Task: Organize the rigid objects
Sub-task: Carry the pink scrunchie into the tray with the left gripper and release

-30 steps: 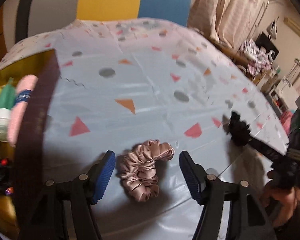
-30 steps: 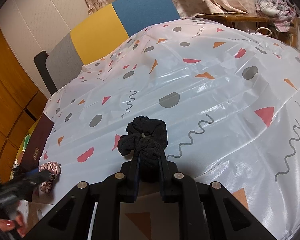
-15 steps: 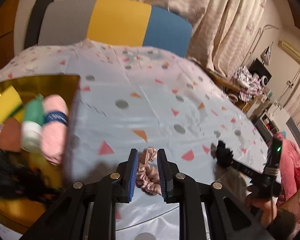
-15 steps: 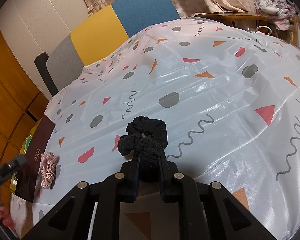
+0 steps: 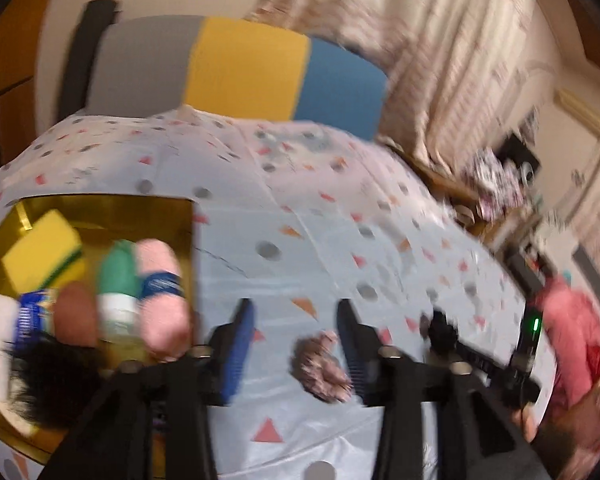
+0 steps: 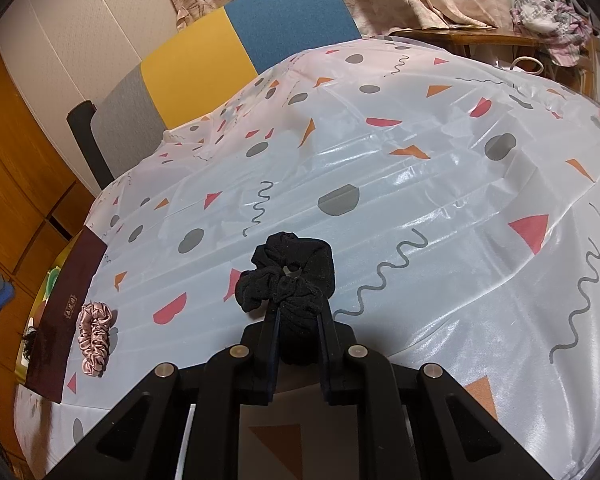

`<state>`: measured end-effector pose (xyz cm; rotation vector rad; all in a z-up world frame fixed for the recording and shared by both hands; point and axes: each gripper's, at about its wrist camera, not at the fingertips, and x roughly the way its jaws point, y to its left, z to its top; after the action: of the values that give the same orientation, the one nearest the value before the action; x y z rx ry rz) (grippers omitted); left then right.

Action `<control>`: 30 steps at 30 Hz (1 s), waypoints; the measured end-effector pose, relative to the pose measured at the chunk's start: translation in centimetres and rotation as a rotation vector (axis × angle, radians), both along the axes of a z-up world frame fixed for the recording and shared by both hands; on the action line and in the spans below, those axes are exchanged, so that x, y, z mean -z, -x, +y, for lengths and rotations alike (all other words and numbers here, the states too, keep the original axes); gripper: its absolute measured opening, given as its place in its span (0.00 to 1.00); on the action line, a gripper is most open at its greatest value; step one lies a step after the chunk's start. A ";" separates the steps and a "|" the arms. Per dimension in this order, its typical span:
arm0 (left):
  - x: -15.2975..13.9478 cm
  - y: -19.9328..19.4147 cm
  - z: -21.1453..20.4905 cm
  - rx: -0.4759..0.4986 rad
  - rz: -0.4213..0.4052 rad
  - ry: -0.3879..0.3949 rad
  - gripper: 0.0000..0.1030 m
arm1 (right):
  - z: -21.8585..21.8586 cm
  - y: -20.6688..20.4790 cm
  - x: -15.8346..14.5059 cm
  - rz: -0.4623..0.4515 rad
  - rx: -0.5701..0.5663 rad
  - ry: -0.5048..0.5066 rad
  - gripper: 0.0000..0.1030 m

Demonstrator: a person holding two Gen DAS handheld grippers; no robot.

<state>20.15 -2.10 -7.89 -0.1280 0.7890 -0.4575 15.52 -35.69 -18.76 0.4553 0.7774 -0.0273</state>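
Observation:
A pink satin scrunchie (image 5: 320, 372) lies on the patterned tablecloth, right beside the dark box wall (image 6: 66, 320). My left gripper (image 5: 296, 344) hovers above it with its blue-padded jaws opening; the scrunchie (image 6: 94, 338) shows in the gap but sits on the cloth below, untouched. My right gripper (image 6: 298, 316) is shut on a black scrunchie (image 6: 288, 280), which rests on the cloth near the table's middle. From the left wrist view, the black scrunchie (image 5: 440, 330) appears at the right, at the tip of the right gripper.
A gold-lined box (image 5: 100, 208) at the left holds a yellow sponge (image 5: 40, 252), a green-capped bottle (image 5: 118, 280), pink and brown rolls and something black and fuzzy. A grey, yellow and blue chair back (image 6: 240, 52) stands behind the table. A person's pink sleeve (image 5: 568, 340) is at the right.
My left gripper rose from around the pink scrunchie, shut, then opened again; the scrunchie stayed on the cloth by the box. The right gripper and black scrunchie have not moved.

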 end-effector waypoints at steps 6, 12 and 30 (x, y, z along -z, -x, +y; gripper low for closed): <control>5.3 -0.6 -7.2 0.126 0.091 -0.235 0.48 | 0.0 0.0 0.0 -0.001 0.000 -0.003 0.14; 8.5 -1.9 -8.1 0.100 0.115 -0.270 0.26 | -0.2 0.1 0.1 -0.006 0.000 -0.016 0.14; -1.0 -3.3 4.9 -0.125 0.011 0.057 0.17 | -0.1 0.0 0.0 -0.001 0.001 -0.001 0.14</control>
<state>23.43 2.82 -6.90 -0.2314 0.7744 -0.3615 15.48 -35.78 -18.80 0.4570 0.7759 -0.0278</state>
